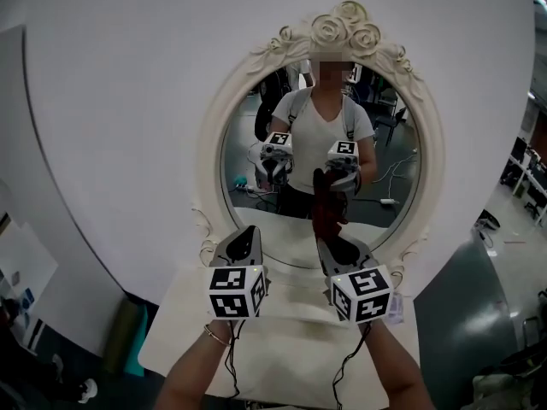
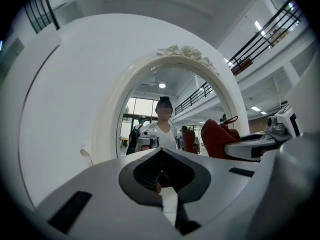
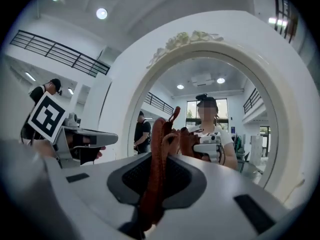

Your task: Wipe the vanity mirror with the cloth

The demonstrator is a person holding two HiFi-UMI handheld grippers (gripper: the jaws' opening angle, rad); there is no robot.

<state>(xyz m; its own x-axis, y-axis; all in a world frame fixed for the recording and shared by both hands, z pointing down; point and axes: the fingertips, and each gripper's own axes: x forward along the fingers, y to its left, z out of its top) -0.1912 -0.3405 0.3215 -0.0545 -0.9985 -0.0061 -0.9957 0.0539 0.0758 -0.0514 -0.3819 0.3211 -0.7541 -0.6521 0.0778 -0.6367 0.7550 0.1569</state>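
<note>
An oval vanity mirror with a cream frame point(image 1: 214, 126) and carved roses on top stands on a white table point(image 1: 282, 357). My right gripper point(image 1: 330, 244) is shut on a dark red cloth point(image 1: 328, 216). The cloth stands up from the jaws against the lower middle of the glass point(image 1: 402, 152), and its reflection shows just above it. In the right gripper view the cloth point(image 3: 158, 149) fills the gap between the jaws. My left gripper point(image 1: 245, 234) is level with the right one, to its left and near the frame's lower edge. It is shut and holds nothing. From the left gripper view the cloth point(image 2: 212, 136) shows at the right.
A large round white panel point(image 1: 111, 143) backs the mirror. A dark grey panel point(image 1: 466, 306) stands right of the table and a green object point(image 1: 128, 340) left of it. The glass reflects the person, both grippers and a hall with other people.
</note>
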